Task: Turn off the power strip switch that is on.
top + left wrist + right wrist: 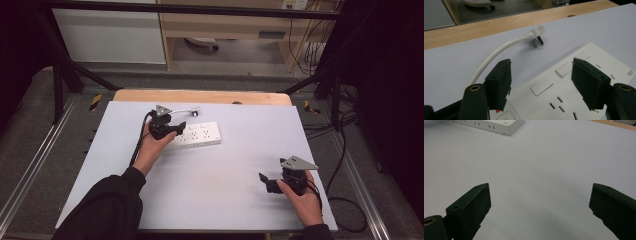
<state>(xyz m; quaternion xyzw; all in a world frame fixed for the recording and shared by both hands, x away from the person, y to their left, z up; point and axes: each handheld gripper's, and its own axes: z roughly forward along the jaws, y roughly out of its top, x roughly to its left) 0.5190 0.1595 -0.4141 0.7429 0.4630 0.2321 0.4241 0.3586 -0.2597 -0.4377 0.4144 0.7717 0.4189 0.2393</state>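
Note:
A white power strip (202,135) lies flat on the pale mat (235,165), left of centre. Its white cable (496,51) curves back to a loose plug (537,35) that lies on the mat near the wooden edge. My left gripper (176,130) hovers over the strip's left end, jaws open. In the left gripper view, the left gripper (541,62) straddles the power strip (574,97) near its switches and sockets, with nothing gripped. My right gripper (266,181) rests low at the front right, wide open. The right gripper (541,186) frames bare mat, with the power strip (499,126) far ahead.
A wooden table edge (200,96) runs along the back of the mat. Black frame bars (65,75) stand at both back corners. Cables (340,150) trail off the right side. Open mat lies between the two grippers.

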